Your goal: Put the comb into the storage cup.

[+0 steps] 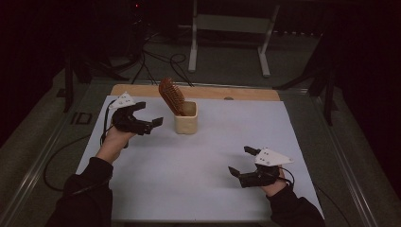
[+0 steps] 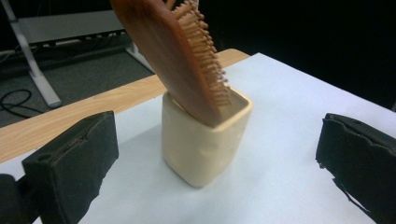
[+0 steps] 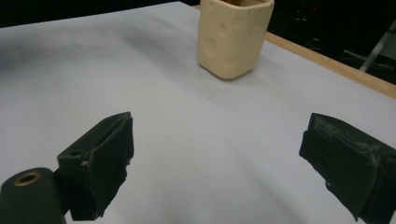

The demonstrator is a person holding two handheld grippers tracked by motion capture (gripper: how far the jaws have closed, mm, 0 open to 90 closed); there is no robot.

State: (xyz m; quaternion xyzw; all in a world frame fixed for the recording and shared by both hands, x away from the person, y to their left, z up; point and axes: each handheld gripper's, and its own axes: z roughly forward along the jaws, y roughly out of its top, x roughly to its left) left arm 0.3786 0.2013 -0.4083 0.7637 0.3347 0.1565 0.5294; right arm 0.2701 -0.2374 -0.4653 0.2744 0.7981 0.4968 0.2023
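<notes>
1. The wooden hairbrush [image 1: 171,96] stands tilted, bristles up, in the cream cup [image 1: 186,123] at the table's far middle.
2. The left gripper [image 1: 150,116], jaws spread wide, hovers just left of the cup.
3. The right gripper [image 1: 242,161] rests near right, jaws apart, holding nothing.

You see a glossy, smooth wooden hairbrush [image 2: 173,60] in a matt cream holder [image 2: 203,140] with a dimpled surface, on matt white paper [image 1: 198,161].

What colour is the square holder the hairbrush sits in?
Pale cream; the square ceramic-looking holder shows best in the left gripper view, holding the reddish-brown wooden hairbrush.
</notes>
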